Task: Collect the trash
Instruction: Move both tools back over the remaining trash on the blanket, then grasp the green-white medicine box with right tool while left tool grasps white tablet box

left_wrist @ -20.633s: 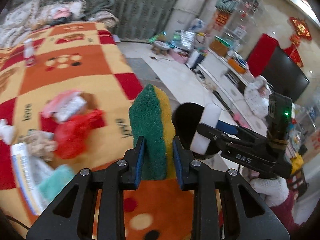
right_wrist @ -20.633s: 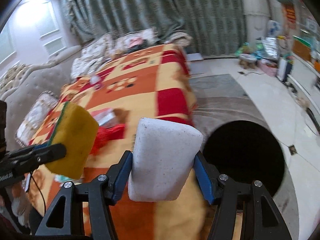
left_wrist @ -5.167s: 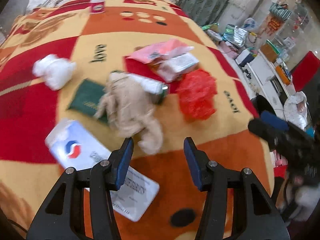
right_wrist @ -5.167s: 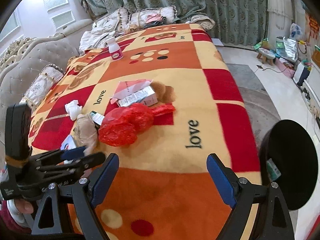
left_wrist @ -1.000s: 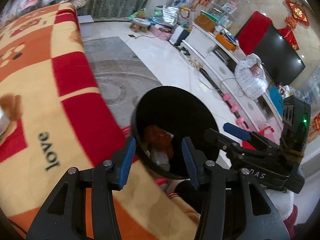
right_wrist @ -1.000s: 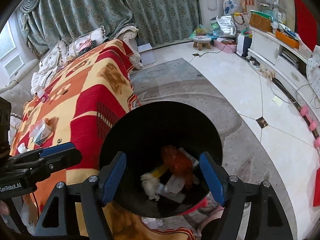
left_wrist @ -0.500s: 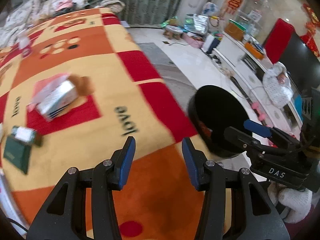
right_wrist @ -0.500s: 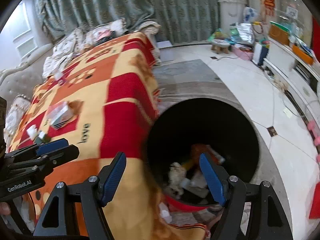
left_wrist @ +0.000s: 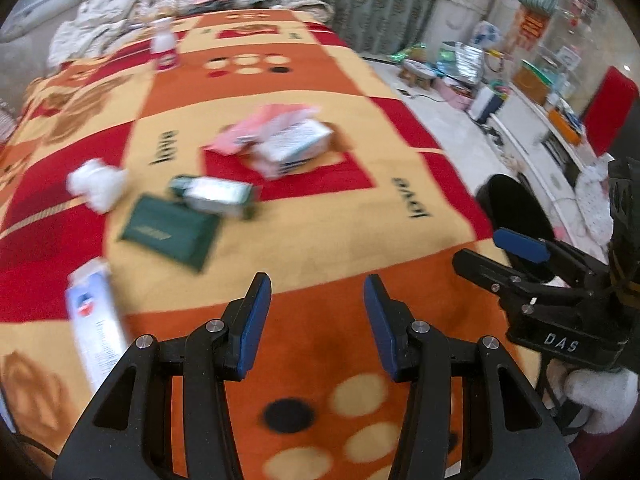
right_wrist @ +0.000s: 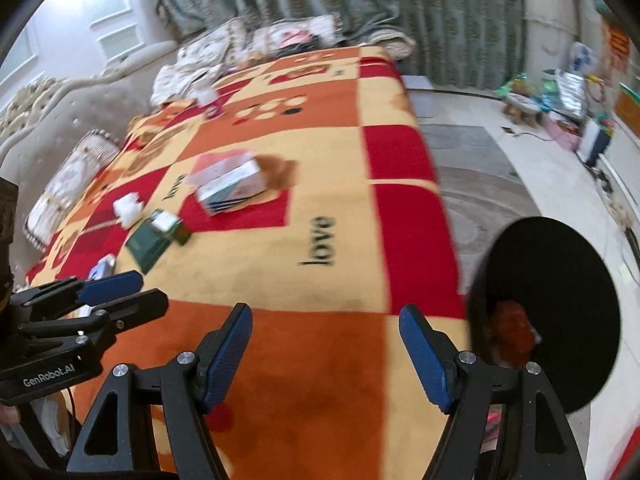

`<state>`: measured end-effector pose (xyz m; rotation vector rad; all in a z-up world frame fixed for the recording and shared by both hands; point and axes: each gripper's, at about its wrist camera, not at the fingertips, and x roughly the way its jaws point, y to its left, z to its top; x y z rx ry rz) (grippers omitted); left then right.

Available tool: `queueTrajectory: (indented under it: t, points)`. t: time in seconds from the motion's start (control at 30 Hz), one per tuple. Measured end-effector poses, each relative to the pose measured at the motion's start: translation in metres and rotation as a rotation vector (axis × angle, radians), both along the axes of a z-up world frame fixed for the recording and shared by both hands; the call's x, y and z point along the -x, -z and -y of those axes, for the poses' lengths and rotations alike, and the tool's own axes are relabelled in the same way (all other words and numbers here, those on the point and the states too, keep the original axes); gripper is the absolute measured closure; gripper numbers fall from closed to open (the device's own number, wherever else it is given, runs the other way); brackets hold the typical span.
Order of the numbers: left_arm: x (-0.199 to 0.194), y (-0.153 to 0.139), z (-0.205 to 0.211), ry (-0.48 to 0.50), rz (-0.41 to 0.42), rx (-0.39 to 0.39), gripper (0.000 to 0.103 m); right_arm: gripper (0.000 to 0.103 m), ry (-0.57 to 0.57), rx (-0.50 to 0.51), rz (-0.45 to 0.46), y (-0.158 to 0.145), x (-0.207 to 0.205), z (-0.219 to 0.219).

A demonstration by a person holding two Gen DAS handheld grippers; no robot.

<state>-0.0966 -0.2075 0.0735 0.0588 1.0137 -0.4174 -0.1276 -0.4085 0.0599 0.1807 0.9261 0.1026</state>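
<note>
Trash lies on the orange and red blanket (left_wrist: 320, 220): a white and blue carton (left_wrist: 294, 148) on a pink packet (left_wrist: 260, 124), a small green and white box (left_wrist: 212, 194), a dark green pouch (left_wrist: 170, 232), a crumpled white tissue (left_wrist: 96, 184) and a blue and white packet (left_wrist: 98, 328). My left gripper (left_wrist: 316, 292) hangs open and empty over the blanket's near end, short of the trash. My right gripper (right_wrist: 326, 320) is open and empty too, beside the black bin (right_wrist: 568, 264), which holds a red bag (right_wrist: 514, 332).
A white and pink bottle (left_wrist: 164, 50) stands far up the blanket. Pillows and clothes lie at the far end, by the green curtains. The bin stands on the floor off the blanket's right edge. Shelves and clutter line the right wall.
Both views have swung left, away from the bin and back over the blanket, so the remaining trash has come into view. Both grippers have stayed open and empty.
</note>
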Motion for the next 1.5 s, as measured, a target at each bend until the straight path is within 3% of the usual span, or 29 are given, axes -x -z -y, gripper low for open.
queueTrajectory:
  t: [0.33, 0.53, 0.63, 1.0, 1.1, 1.13, 1.23, 1.5]
  points:
    - [0.008, -0.004, -0.103, -0.212, 0.009, 0.022, 0.056, 0.030, -0.138, -0.024, -0.016, 0.001, -0.022, -0.058]
    - [0.003, 0.011, -0.140, -0.306, -0.047, 0.044, 0.056, 0.030, -0.227, -0.016, -0.014, 0.000, -0.044, -0.092]
    - [0.005, 0.018, -0.143, -0.314, -0.063, 0.046, 0.056, 0.030, -0.273, -0.019, -0.008, 0.000, -0.059, -0.111]
    - [-0.004, 0.035, -0.145, -0.315, -0.107, 0.077, 0.052, 0.047, -0.422, 0.094, -0.031, 0.011, -0.128, -0.164]
    - [-0.005, 0.037, -0.145, -0.312, -0.109, 0.079, 0.051, 0.054, -0.465, 0.124, -0.066, 0.022, -0.140, -0.173]
    - [-0.006, 0.038, -0.145, -0.313, -0.110, 0.080, 0.051, 0.061, -0.469, 0.131, -0.071, 0.024, -0.142, -0.175]
    - [-0.007, 0.039, -0.145, -0.314, -0.113, 0.087, 0.050, 0.077, -0.476, 0.106, -0.073, 0.024, -0.143, -0.175]
    - [-0.009, 0.039, -0.142, -0.310, -0.114, 0.089, 0.050, 0.080, -0.403, 0.053, -0.089, 0.019, -0.090, -0.130]
